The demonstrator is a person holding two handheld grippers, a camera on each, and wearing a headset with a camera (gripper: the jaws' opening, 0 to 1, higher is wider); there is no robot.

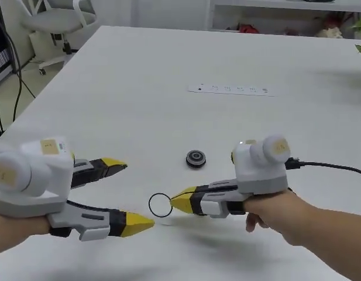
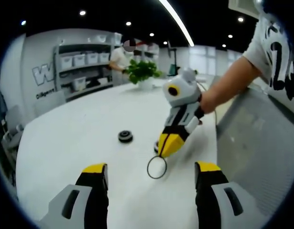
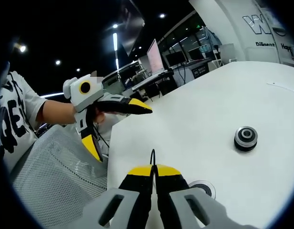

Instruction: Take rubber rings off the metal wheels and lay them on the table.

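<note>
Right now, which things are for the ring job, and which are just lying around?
For the job: thin black rubber ring pinched by the right gripper; small round metal wheel; open left gripper.
Just lying about: long white power strip; green potted plant; white office chair.

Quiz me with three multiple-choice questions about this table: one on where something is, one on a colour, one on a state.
1. Where is the black rubber ring?
A) on the floor
B) at the tips of the right gripper
C) inside a box

2. What colour are the gripper tips?
A) red
B) yellow
C) green

3. How is the left gripper?
A) open, holding nothing
B) shut on the ring
C) shut, empty

Answers: B, the shut tips pinch the ring's edge; B, all the tips are yellow; A, its jaws stand wide apart with nothing between them.
</note>
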